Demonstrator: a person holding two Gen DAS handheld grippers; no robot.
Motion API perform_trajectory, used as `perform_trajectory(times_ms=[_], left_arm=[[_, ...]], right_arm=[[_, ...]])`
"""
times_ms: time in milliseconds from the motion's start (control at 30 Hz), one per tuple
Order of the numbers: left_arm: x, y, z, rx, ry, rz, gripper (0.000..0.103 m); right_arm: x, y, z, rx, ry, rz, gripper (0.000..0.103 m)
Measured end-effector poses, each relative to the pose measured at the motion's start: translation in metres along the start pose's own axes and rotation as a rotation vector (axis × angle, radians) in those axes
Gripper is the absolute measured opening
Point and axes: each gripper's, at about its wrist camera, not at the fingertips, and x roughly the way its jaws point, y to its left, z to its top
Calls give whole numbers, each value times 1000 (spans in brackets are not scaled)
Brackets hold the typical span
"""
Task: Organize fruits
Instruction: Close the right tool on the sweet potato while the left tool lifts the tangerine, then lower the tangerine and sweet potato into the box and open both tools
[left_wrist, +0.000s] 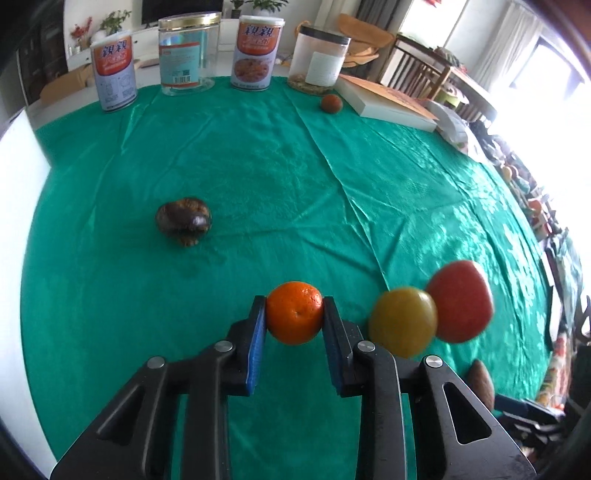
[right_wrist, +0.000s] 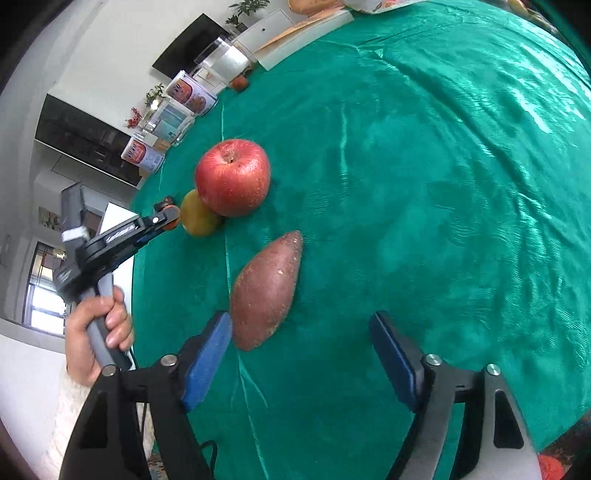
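Note:
My left gripper (left_wrist: 294, 314) is shut on an orange tangerine (left_wrist: 294, 312), held just left of a yellow fruit (left_wrist: 402, 321) and a red apple (left_wrist: 461, 301) that touch each other on the green cloth. A dark brown fruit (left_wrist: 183, 220) lies further left, and a small orange fruit (left_wrist: 331, 103) sits at the back. In the right wrist view my right gripper (right_wrist: 301, 350) is open and empty, just behind a sweet potato (right_wrist: 266, 291). The apple (right_wrist: 232, 177), the yellow fruit (right_wrist: 197, 218) and the left gripper (right_wrist: 166, 218) lie beyond it.
Two printed cans (left_wrist: 112, 72) (left_wrist: 255, 53), a clear jar (left_wrist: 188, 53) and a black-lidded jar (left_wrist: 319, 59) stand along the back edge. A book (left_wrist: 388, 101) lies at the back right. The green cloth (left_wrist: 277, 166) covers the table; clutter lines its right edge.

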Motion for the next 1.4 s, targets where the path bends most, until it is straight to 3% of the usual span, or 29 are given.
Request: perform_trajectory(times_ms=[133, 167, 200, 300, 367, 567, 833, 1200, 1400], left_arm=[[-37, 10, -32, -59, -11, -55, 29], [-46, 13, -39, -72, -13, -66, 29], [-56, 14, -46, -76, -20, -72, 29], [-93, 14, -68, -49, -59, -74, 29], [-118, 14, -79, -22, -87, -75, 29], [-190, 23, -97, 74, -224, 81, 29], [-225, 61, -111, 51, -306, 251, 29], [-251, 120, -133, 25, -332, 452, 29], [-253, 182, -149, -36, -279, 588, 29]], right_arm=[[22, 26, 20, -13, 57, -66, 63], [25, 31, 22, -25, 58, -115, 56], [27, 34, 23, -43, 66, -170, 40], [28, 40, 22, -87, 109, -190, 40], [24, 37, 18, -65, 124, -140, 39], [-23, 57, -2, -98, 27, 10, 39], [-40, 157, -29, -293, 30, 102, 39], [15, 290, -87, -488, 168, 261, 39], [71, 350, -124, -566, 254, 316, 39]])
